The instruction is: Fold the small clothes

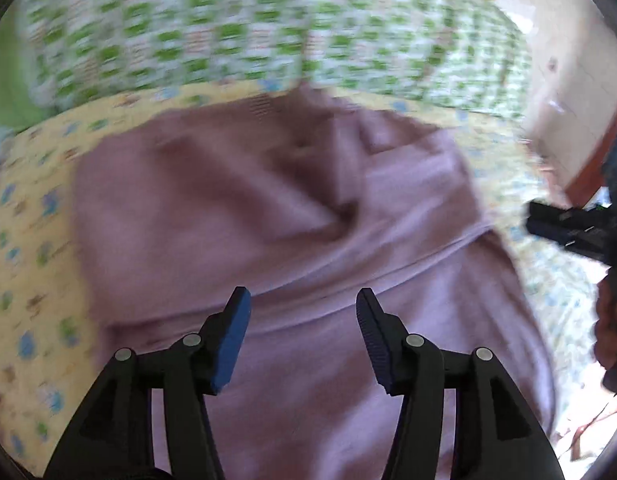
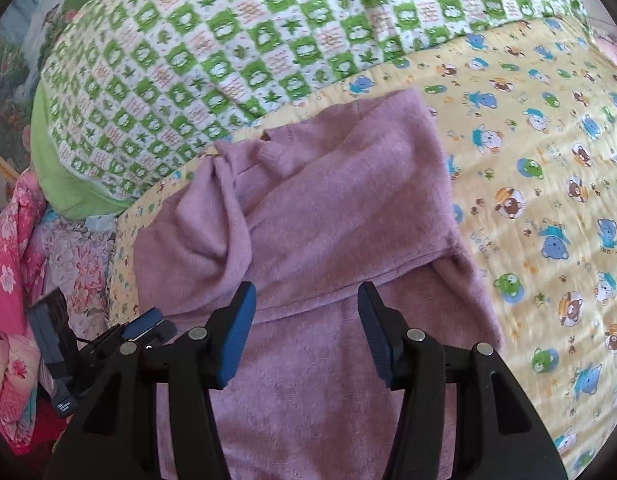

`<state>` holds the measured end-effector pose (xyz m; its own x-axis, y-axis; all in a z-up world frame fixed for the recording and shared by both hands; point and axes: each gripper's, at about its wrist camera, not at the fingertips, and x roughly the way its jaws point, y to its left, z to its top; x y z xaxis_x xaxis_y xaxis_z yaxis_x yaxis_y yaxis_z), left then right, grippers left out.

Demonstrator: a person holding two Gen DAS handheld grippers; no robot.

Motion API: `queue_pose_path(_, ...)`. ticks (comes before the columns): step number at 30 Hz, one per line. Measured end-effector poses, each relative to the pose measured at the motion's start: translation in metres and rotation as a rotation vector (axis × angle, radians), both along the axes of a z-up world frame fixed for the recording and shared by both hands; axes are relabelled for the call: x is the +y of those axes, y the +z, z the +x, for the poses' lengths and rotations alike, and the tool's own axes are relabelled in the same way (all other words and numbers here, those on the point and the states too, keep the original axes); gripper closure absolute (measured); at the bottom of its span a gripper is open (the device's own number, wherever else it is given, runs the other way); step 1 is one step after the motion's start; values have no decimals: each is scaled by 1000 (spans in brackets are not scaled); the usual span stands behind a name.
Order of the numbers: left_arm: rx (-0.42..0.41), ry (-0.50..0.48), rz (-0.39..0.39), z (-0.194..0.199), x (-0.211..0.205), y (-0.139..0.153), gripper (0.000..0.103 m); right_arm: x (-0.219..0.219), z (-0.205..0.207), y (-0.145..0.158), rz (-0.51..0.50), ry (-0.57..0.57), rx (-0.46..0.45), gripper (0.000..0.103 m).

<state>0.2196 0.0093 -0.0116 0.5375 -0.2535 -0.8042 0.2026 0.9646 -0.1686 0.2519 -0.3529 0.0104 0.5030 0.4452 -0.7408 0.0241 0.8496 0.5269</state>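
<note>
Yellow cartoon-print sheet [image 2: 540, 184] covers bed, green checked quilt [image 2: 228, 40] behind. Mauve knit garment [image 2: 316, 216] lies partly folded on sheet, spreading under and ahead of both grippers. Left gripper [image 1: 304, 300] jaws apart, empty. Right gripper [image 2: 306, 296] jaws apart, empty.

A home bedroom: a bed spread with a yellow cartoon-bear sheet [image 2: 540, 184], a green-and-white checked quilt [image 2: 236, 44] bunched behind it, and pink floral bedding [image 2: 12, 248] heaped at the side
</note>
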Motion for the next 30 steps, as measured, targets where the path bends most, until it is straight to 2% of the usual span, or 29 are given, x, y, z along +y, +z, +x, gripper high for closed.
queue_pose_path(3, 36, 99, 56, 1, 43, -18, 48, 19, 17, -2, 10, 56, -22, 47)
queue_pose_path(7, 68, 219, 144, 10, 78, -35, 48, 52, 68, -12, 14, 153, -44, 47)
queue_pose_path(10, 92, 248, 161, 19, 81, -43, 48, 72, 112, -21, 25, 207, -40, 47)
queue_pose_path(12, 103, 255, 181, 24, 78, -49, 48, 85, 136, -28, -8, 227, -41, 47)
queue_pose_path(16, 118, 298, 170, 24, 80, -57, 48, 108, 170, -54, -27, 264, 24, 48)
queue_pose_path(17, 122, 313, 164, 25, 82, -59, 48, 112, 173, -58, -6, 270, 31, 55)
queue_pose_path(18, 123, 326, 158, 28, 84, -59, 48, 115, 173, -59, 30, 285, 29, 84)
queue_pose_path(19, 117, 333, 153, 28, 86, -60, 48, 117, 171, -56, 53, 294, 27, 98)
queue_pose_path(21, 104, 358, 165, 35, 89, -59, 47, 103, 153, -28, 80, 227, -57, 96)
queue_pose_path(23, 107, 411, 158, 40, 95, -60, 47, 67, 122, 11, 176, 108, -189, 97)
queue_pose_path(25, 112, 466, 112, 41, 101, -63, 47, 24, 85, 26, 159, -43, -245, 97)
queue_pose_path(27, 116, 502, 67, 37, 109, -67, 46, -3, 69, 13, 81, -124, -212, 97)
queue_pose_path(30, 110, 532, 30, 32, 114, -70, 45, -35, 64, -33, 108, -165, -60, 97)
